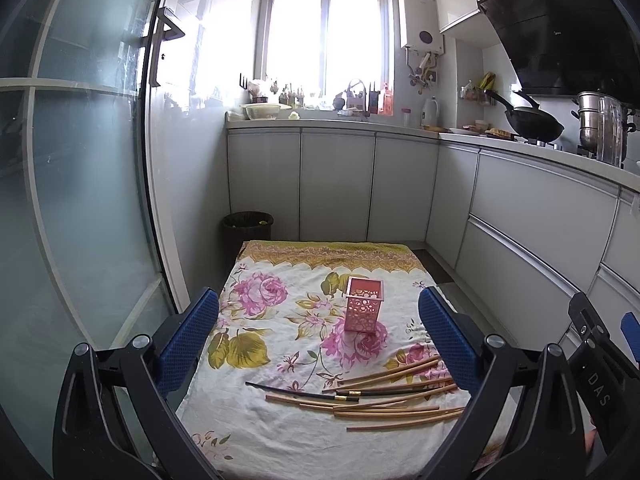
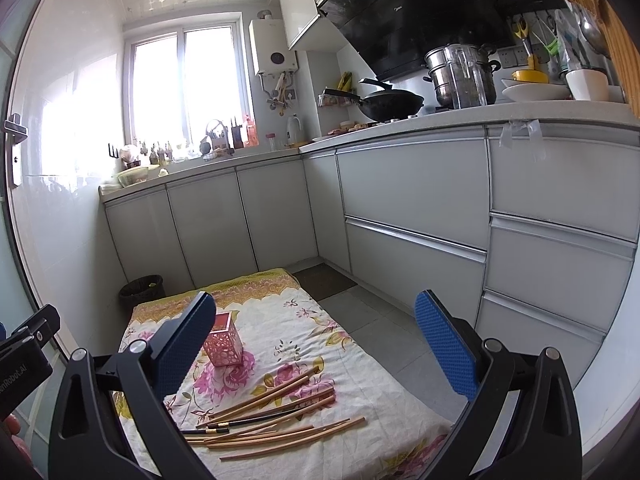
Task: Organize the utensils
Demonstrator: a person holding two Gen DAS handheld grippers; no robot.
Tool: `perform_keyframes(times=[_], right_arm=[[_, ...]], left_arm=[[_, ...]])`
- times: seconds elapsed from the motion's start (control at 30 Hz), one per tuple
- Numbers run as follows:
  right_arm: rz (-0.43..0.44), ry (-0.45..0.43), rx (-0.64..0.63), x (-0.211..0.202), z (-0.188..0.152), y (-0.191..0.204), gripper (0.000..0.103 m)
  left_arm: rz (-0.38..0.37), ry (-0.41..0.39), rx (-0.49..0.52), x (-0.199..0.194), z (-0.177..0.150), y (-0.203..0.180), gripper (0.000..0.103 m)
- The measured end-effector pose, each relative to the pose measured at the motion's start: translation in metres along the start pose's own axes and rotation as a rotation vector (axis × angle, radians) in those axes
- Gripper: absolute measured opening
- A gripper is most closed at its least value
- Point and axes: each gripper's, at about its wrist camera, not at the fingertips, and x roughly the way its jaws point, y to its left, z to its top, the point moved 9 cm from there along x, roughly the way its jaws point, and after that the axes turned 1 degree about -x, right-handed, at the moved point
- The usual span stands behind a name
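Nearest in the left wrist view, the left gripper (image 1: pixel 318 328) has its blue-padded jaws spread wide, holding nothing and touching nothing. The right gripper (image 2: pixel 314 336) in its own view is equally wide and empty. Each camera catches an edge of the other tool: the left view shows a black block lettered "DAS" at its right edge, and the right view shows a cut-off "enRobot.AI" on a black part at its left edge.

Below both lies a flowered cloth (image 1: pixel 280 436) (image 2: pixel 384 412) spread on the floor. On its near part a loose pile of wooden chopsticks (image 1: pixel 396 400) (image 2: pixel 276 416) lies flat, with two dark chopsticks (image 1: pixel 344 395) (image 2: pixel 248 422) among them. Beyond the pile, apart from it, a pink perforated holder (image 1: pixel 363 309) (image 2: pixel 224 343) stands upright on the cloth.

Past the cloth a dark bin (image 1: pixel 248 229) (image 2: pixel 143 288) sits by the grey cabinets. Only the left view shows the glass door (image 1: pixel 88 184) in full; only the right view shows the bowl (image 2: pixel 534 91) and cup (image 2: pixel 587 84) beside the steel pot (image 2: pixel 460 74).
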Motion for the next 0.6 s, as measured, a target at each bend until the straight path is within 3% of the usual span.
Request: perform_keyframes(times=[0.23,0.37,0.47,0.6], right_arm=[[-0.033,0.044,0.038,0.028,-0.011,-0.019,0.097],[-0.074,0.127,0.089,0.058,-0.027,-0.033,0.097],[-0.105,0.201,0.166,0.086,-0.042,-0.056,0.097],[-0.095,0.347,0.362,0.129,-0.078,-0.097,0.097]], left_arm=[[-0.023,0.071,0.047,0.037,-0.017,-0.026,0.096],[-0.058,0.135,0.104,0.075,-0.028,-0.05,0.096],[-0.15,0.264,0.21,0.122,-0.047,-0.085,0.096],[-0.285,0.492,0.451,0.188,-0.101,-0.141,0.096]])
